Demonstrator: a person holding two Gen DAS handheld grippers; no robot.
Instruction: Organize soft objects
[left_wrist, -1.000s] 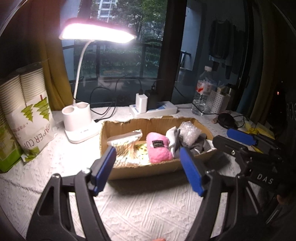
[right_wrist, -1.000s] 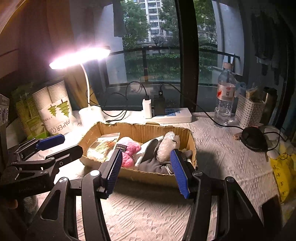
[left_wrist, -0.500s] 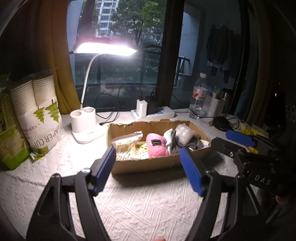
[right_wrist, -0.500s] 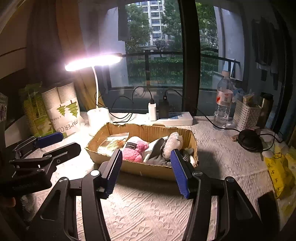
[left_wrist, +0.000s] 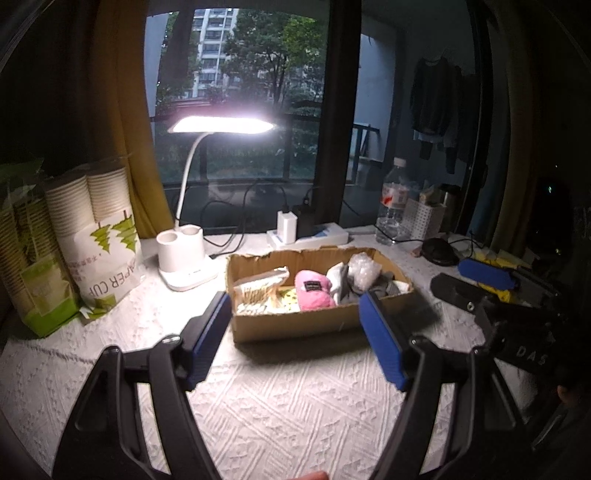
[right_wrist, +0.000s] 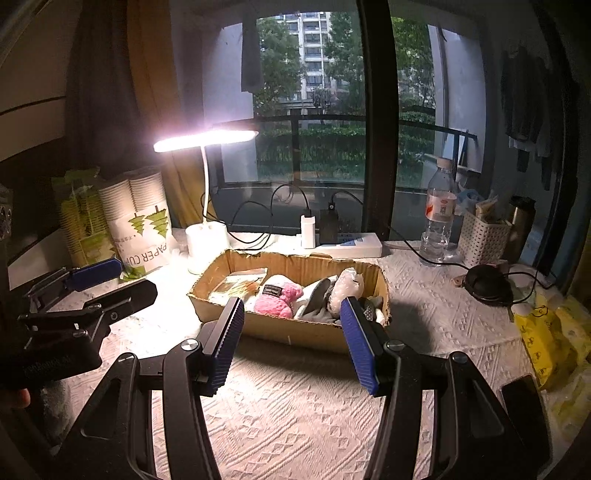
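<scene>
A cardboard box (left_wrist: 303, 325) (right_wrist: 295, 332) sits mid-table on the white textured cloth. In it lie a pink plush toy (left_wrist: 314, 290) (right_wrist: 279, 301), a bubble-wrap bundle (left_wrist: 364, 269) (right_wrist: 345, 286), a grey and white cloth (left_wrist: 341, 284) (right_wrist: 317, 301) and a crinkly packet (left_wrist: 258, 291) (right_wrist: 240, 282). My left gripper (left_wrist: 293, 299) hangs open just short of the box's front wall, with nothing between its blue pads. The right gripper (right_wrist: 291, 302) is open and empty too, in front of the box. Each shows at the edge of the other's view: right gripper (left_wrist: 448, 275), left gripper (right_wrist: 135, 277).
A lit white desk lamp (left_wrist: 186, 266) and packs of paper cups (left_wrist: 99, 236) stand left of the box. Behind it lies a power strip (left_wrist: 306, 236) with cables. A water bottle (right_wrist: 439, 218), white basket (right_wrist: 484, 236), black round object (right_wrist: 484, 282) and yellow bag (right_wrist: 543, 332) are at the right.
Both grippers have drawn back and risen from the box, which now looks smaller and farther off. Their jaws stand as wide as before.
</scene>
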